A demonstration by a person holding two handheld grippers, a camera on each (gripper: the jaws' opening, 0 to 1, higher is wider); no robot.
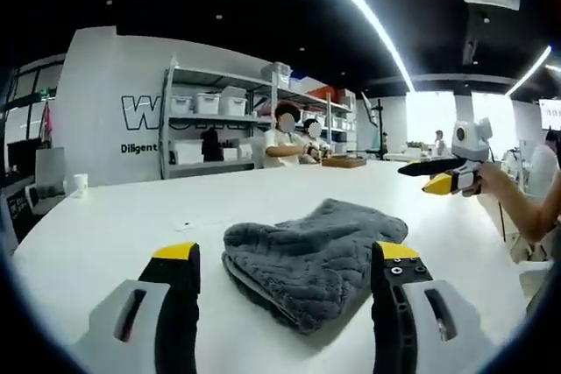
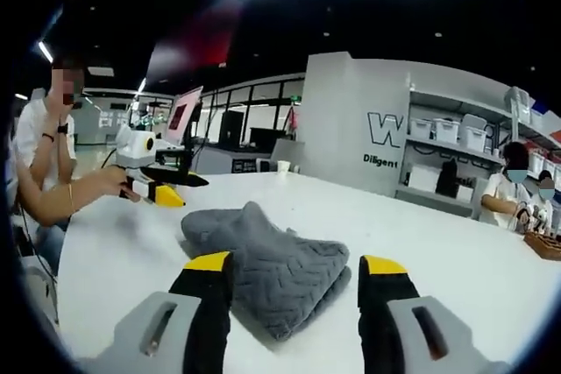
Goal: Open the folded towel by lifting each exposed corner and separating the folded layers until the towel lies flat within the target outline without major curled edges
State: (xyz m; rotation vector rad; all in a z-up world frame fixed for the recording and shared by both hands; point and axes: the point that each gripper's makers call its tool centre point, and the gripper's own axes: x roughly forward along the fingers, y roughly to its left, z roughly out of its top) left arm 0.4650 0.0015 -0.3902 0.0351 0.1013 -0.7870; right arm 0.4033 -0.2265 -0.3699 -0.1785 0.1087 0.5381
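With both the left gripper (image 1: 285,273) and right gripper (image 2: 296,278) spread apart, we should pinch the folded towel (image 1: 316,256) at its 6 o'clock corner, top layer only.

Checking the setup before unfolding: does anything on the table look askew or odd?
The grey towel lies folded but rumpled on the white table, one corner humped up rather than flat. No target outline is visible around it. Nothing looks spilled or damaged.

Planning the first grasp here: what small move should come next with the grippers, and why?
Probably lower the left gripper, jaws open, onto the near corner of the grey textured folded towel. The towel is folded on the white table, neither gripper grips it, and the right gripper is open beside it.
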